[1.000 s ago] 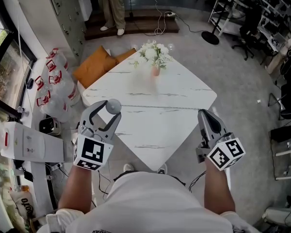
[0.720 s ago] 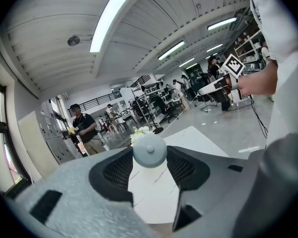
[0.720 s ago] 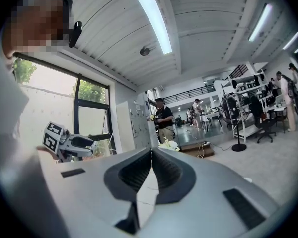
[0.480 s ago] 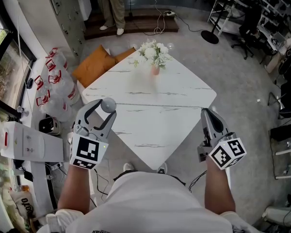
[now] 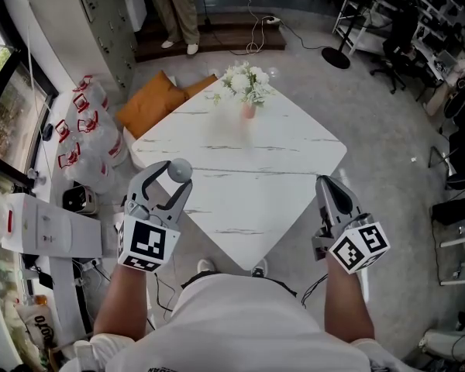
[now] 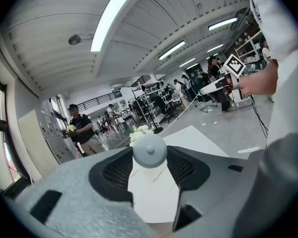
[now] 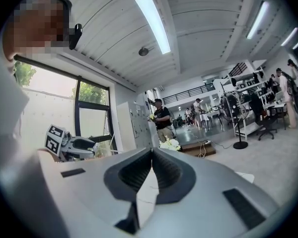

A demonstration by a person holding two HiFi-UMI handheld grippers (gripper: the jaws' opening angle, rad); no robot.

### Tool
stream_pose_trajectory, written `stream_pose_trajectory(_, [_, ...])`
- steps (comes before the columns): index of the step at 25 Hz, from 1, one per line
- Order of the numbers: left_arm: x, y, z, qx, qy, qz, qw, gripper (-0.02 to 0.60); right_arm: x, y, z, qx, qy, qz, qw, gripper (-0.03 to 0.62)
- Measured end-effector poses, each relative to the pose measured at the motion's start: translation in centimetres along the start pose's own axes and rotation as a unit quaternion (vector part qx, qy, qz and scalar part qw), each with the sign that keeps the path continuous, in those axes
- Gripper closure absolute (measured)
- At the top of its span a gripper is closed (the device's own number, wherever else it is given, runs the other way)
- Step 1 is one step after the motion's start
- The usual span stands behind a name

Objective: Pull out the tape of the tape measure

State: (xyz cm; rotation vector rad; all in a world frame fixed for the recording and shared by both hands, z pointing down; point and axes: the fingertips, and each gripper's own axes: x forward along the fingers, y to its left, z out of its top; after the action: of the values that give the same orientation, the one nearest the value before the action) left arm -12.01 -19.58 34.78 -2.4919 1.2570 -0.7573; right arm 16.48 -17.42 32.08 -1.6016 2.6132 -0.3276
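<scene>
- The left claw (image 5: 173, 175) grasps the tape measure (image 5: 180, 169), a round grey case pinched by its rim between the two fingertips.
- The case hangs in the air above the near-left edge of the white table (image 5: 287, 149), not resting on it.
- In the left gripper view, the flat face of the case, with a small button at its middle, looks back along the claw. The disc therefore stands on edge, across the claw's line.
- The case is round and shows no long axis. I cannot tell where the tape comes out.
- The left claw points far and a little downward, toward the middle of the table.
- The right claw (image 5: 326, 184) is clenched, its jaws meeting along their length and holding nothing.
- It sits over the near-right edge of the table, pointing far, well apart from the tape measure.
- A vase of flowers (image 5: 246, 90) stands near the table's far corner.
- An orange cushion (image 5: 151, 103) lies on the floor beyond the far-left edge.
</scene>
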Motion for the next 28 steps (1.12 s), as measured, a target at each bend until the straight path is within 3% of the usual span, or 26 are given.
stream_pose_trajectory(14, [0.8, -0.5, -0.9, -0.01, 0.013, -0.005, 0.9998, 0.359, 0.2, -0.4, -1.0, 0.012, 0.01, -0.005, 1.0, 0.582])
stream_pose_trajectory(28, [3.6, -2.8, -4.6, -0.037, 0.049, -0.044, 0.9971, 0.359, 1.1, -2.7, -5.5, 0.02, 0.062, -0.027, 0.997, 0.582])
